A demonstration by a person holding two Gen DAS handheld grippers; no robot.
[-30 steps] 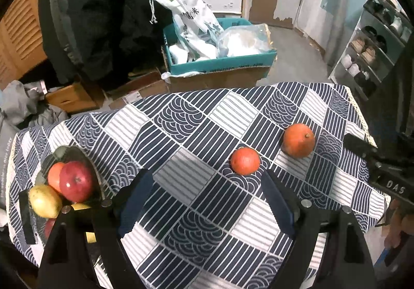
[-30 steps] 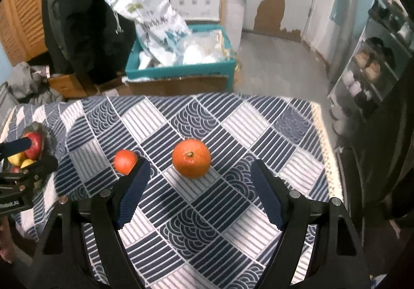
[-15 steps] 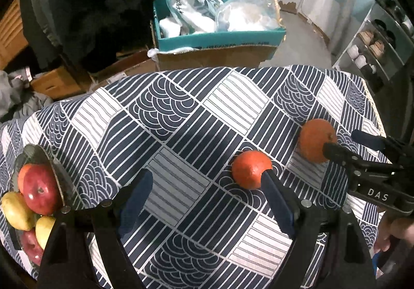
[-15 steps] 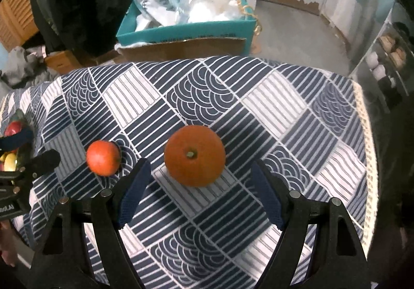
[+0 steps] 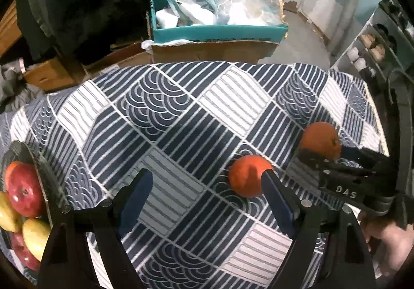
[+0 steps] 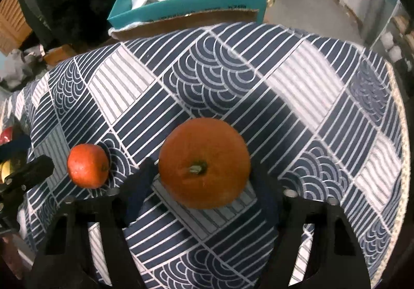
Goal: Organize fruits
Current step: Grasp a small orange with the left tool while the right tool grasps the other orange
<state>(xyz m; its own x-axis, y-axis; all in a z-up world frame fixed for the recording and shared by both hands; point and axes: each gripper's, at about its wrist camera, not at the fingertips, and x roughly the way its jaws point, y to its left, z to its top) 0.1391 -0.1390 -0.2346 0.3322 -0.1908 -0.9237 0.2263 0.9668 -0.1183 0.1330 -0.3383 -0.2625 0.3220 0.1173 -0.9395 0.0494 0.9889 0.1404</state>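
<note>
On the patterned tablecloth [image 6: 233, 87], a large orange [image 6: 204, 162] lies stem up between the fingers of my right gripper [image 6: 203, 170]. The jaws are closing and both pads touch its sides. The left wrist view shows the same orange [image 5: 319, 139] inside the right gripper [image 5: 336, 167]. A smaller orange [image 5: 248, 179] lies just ahead of the right finger of my left gripper [image 5: 207, 177], which is open with only cloth between its pads. The right wrist view has that small orange [image 6: 88, 166] at the left. A dark bowl [image 5: 33, 159] at the far left holds a red apple [image 5: 23, 196] and yellow fruit [image 5: 36, 234].
Beyond the table's far edge stands a teal box [image 5: 220, 33] stuffed with plastic bags, on cardboard. A shoe rack [image 5: 375, 43] lines the right wall. The cloth's fringed right edge [image 6: 403, 134] marks the table's end. A hand [image 5: 388, 237] grips the right tool.
Both grippers have come down closer to the cloth. The right jaws have narrowed from wide apart onto the large orange. The small orange now lies by the left gripper's right finger.
</note>
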